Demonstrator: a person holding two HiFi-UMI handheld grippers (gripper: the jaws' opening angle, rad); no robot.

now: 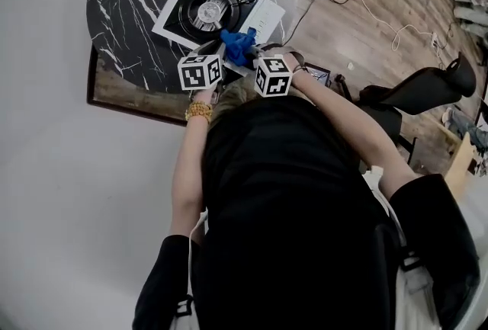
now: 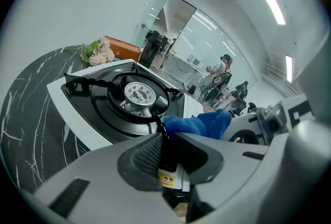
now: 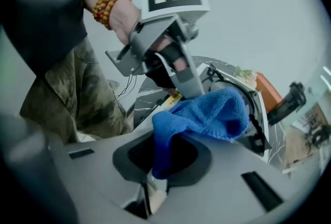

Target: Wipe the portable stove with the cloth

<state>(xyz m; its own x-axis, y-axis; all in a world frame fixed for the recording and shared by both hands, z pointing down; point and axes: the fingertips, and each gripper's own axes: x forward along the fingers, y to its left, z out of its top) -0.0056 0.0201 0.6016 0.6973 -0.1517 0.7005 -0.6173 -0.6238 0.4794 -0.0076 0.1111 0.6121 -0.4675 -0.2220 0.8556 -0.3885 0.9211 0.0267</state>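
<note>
Right claw (image 3: 165, 158) clenched the cloth (image 3: 207, 112); left claw (image 2: 168, 153), released, straddled the edge of the portable stove (image 2: 101, 112); flowers (image 2: 98, 52) lay beyond on the surface (image 2: 26, 114).

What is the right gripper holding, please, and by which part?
The right gripper holds the blue cloth by one folded end, pinched between its shut jaws; the rest bunches ahead.
</note>
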